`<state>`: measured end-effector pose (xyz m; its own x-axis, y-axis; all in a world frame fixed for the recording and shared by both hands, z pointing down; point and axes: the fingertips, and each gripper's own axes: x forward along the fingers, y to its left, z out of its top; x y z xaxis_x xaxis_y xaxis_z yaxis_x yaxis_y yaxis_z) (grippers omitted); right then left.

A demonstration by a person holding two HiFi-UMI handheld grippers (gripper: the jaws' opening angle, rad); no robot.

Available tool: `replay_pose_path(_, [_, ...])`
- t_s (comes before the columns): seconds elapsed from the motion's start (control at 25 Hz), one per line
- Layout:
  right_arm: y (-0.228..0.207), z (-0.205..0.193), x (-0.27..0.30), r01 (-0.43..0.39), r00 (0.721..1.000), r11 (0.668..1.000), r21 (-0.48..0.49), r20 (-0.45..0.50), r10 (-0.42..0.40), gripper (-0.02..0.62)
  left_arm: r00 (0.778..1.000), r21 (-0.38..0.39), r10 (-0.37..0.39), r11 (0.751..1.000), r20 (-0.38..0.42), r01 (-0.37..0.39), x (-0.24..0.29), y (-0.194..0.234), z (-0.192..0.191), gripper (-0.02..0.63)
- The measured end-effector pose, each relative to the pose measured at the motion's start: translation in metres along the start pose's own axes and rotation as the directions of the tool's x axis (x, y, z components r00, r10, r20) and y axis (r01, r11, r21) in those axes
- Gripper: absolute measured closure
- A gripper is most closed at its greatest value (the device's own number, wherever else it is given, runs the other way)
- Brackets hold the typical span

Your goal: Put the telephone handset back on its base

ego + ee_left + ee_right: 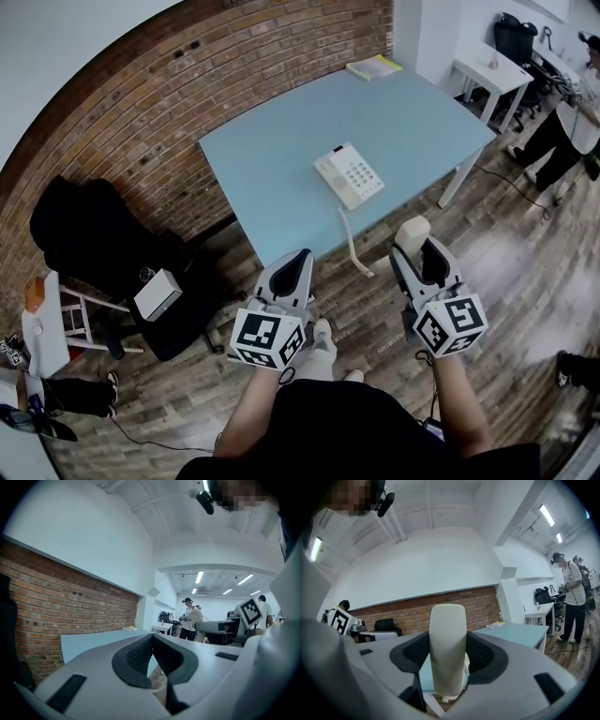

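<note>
The cream telephone base (348, 174) with its keypad sits near the front edge of the light blue table (281, 159). Its cord (353, 244) hangs off the table edge toward my right gripper (419, 246). That gripper is shut on the cream handset (411, 230), which stands upright between the jaws (447, 648), held off the table in front of it. My left gripper (293, 270) is shut with nothing in it, below the table's front edge; in the left gripper view its pads (140, 653) meet.
A yellow notebook (374, 67) lies at the table's far corner. A black office chair (103, 244) and a white stool (56, 323) stand at the left by the brick wall. A white desk (492, 75) and a standing person (562, 122) are at the right.
</note>
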<state>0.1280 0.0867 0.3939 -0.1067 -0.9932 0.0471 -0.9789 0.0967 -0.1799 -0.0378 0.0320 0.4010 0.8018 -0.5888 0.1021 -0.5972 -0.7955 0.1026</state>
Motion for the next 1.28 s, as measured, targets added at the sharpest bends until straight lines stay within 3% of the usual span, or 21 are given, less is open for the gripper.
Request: replay_pose_path(1.28, [-0.022, 0.020, 0.124, 0.043, 0.999, 0.999, 0.012, -0.033, -0.043, 0.348, 0.996, -0.037, -0.084, 0.996, 0.000, 0.084, 0.099, 0.089, 0.027, 0.597])
